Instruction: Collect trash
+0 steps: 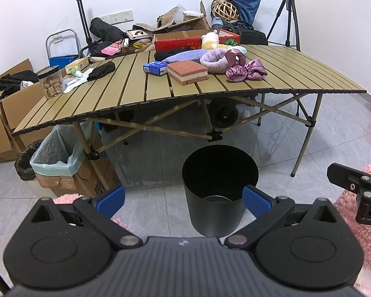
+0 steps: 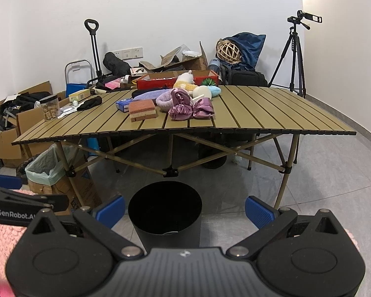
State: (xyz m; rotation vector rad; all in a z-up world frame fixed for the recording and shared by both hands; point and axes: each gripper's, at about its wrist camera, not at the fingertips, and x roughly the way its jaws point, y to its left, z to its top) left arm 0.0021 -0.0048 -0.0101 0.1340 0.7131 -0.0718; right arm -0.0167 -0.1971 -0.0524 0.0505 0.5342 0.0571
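Low over the floor, both tongs, left tongs point(image 1: 183, 201) and right tongs point(image 2: 184, 211), spread empty above black bin point(image 1: 217, 170).

The bin point(image 1: 219, 188) stands on the floor before the table point(image 1: 296, 74); a jar point(image 1: 51, 81) sits at its left end.

Matt black bin point(image 1: 216, 185), smooth. Slatted table point(image 1: 284, 74) with a dull tan finish. Glossy satin scrunchies point(image 1: 244, 70); coarse sponge point(image 1: 187, 72); clear plastic jar point(image 1: 51, 81) at the table's left edge.

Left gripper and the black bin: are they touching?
Apart. In the right wrist view the left gripper sits well left of the black bin, with floor and boxes between.
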